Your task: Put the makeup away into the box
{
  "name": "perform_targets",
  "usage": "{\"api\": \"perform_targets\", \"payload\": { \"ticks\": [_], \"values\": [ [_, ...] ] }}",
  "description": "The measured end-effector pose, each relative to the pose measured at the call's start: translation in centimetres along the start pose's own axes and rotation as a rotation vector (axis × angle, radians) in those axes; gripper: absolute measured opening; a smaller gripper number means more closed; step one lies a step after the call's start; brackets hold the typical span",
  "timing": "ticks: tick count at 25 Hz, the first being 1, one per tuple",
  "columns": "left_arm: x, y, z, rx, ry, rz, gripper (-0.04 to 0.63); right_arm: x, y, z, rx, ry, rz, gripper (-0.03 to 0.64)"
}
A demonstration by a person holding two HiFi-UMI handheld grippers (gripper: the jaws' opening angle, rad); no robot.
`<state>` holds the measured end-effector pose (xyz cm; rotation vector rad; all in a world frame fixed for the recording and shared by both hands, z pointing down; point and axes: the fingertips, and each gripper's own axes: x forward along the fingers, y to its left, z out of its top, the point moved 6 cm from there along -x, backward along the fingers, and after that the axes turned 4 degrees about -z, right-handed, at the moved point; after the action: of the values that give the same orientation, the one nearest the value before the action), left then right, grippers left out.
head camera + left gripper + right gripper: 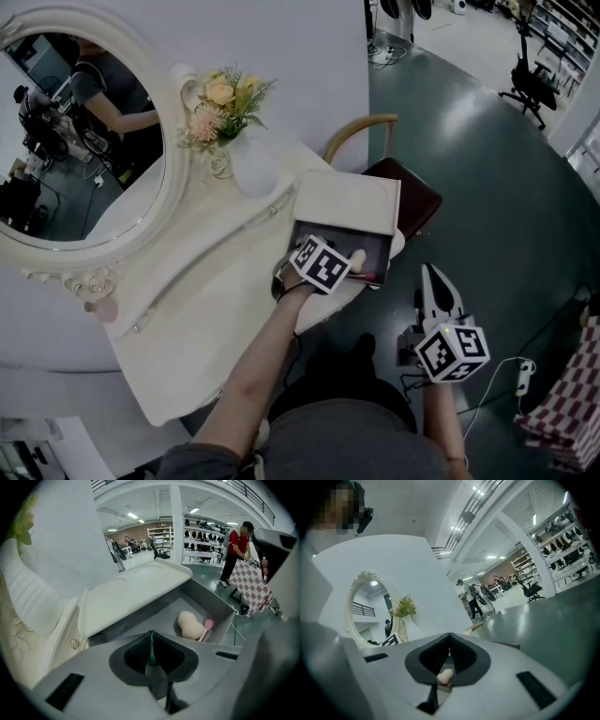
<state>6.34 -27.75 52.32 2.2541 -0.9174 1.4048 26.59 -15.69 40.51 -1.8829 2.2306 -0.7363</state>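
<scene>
- Left claw [151, 651]: shut, green pads pressed together, gripping nothing; hangs tilted down over the open box [212, 597].
- Right claw [449, 643]: tips together as well, held off the worktop [202, 309], out past its right edge and near the chair [412, 192]. Pale lump low in the gap behind the tips; impossible to say whether pinched there or merely lying beyond.
- Makeup: sponge [190, 624] and pink-tipped brush [206, 627] lying touching in one far corner of the box. Lid [136, 590] raised on the side toward the vase [251, 167].
- Box: close against the worktop's right edge, in front of the vase.
- Judged step: items in, so either withdraw for any remaining makeup or bring the lid down.
- To do it well:
  - Lift the left claw straight up before swinging away, to avoid catching a box wall or the lid.
  - Avoid any sideways drag, with the box so near the edge.
  - For closing, press on the lid's free edge with shut tips, slowly.
  - Steady the box from the chair side with the right claw.
  - Check first for the brush lying below the rim.
</scene>
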Motion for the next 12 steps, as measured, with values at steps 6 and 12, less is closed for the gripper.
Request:
{"api": "perform_targets", "payload": {
  "ticks": [6,12],
  "values": [
    [-0.2,-0.2,0.0,-0.029,-0.021,-0.013,0.064,0.0,0.4,-0.1,-0.003,0.006,0.013,0.005],
    [-1.5,0.2,0.3,-0.064,-0.117,-0.011,0.084,0.3,0.8,-0.4,-0.005,0.016,0.027,0.005]
  ]
}}
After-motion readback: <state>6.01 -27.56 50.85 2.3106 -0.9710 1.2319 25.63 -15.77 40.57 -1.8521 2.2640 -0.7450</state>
